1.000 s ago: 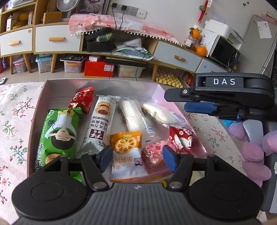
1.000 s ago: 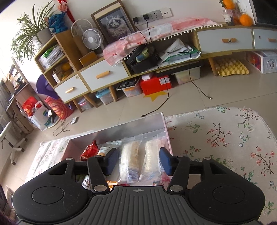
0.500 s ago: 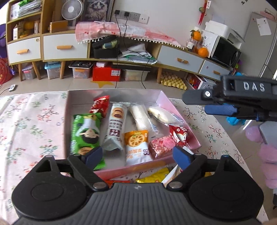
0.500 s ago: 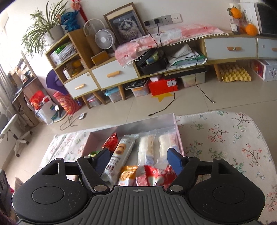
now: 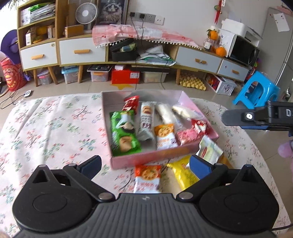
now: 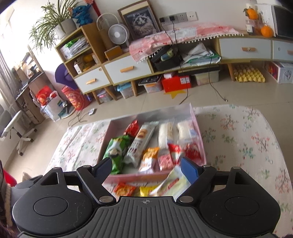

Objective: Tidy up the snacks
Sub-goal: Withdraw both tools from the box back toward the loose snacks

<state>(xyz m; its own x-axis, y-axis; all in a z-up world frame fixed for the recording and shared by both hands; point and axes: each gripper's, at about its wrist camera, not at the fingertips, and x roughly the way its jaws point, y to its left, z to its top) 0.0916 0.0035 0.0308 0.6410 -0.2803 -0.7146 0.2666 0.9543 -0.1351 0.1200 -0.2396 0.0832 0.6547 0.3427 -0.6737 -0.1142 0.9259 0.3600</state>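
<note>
Nearest the left wrist camera, the left gripper (image 5: pixel 145 163) has its jaws spread wide and has just been opening; nothing is clamped between its blue pads. Under the gap, on the floral tablecloth (image 5: pixel 51 128), lie 3 loose snacks: an orange cracker packet (image 5: pixel 147 178), a yellow packet (image 5: pixel 181 174) just beside it, and a pale wrapper with a red stripe (image 5: pixel 209 149) leaning against the box corner.

The right gripper (image 6: pixel 145 167) is likewise parted, its jaws having just been opening, and it grips nothing. In the left view its black body enters from the right edge.

Just beyond the loose snacks sits the pink box (image 5: pixel 146 159), open at the top, resting on the cloth. Inside, the green biscuit pack (image 5: pixel 124 135) lies along the left wall. Beside it is a long white cookie sleeve (image 5: pixel 146 120), with a small red packet (image 5: pixel 131 105) at the far left end. A second orange cracker packet (image 5: pixel 164 136) and a pink wafer packet (image 5: pixel 186 136) lie at the near wall. 2 clear-wrapped white rolls (image 5: pixel 166 114) lie toward the far right, and a red-and-white packet (image 5: pixel 198 125) sits against the right wall.

Farther off, across the tiled floor, stands a low cabinet with white drawers (image 5: pixel 82 51), a red box (image 5: pixel 125 76) beneath it and a small fan (image 5: pixel 86 14) on top. A blue stool (image 5: pixel 256 91) stands at the right.
</note>
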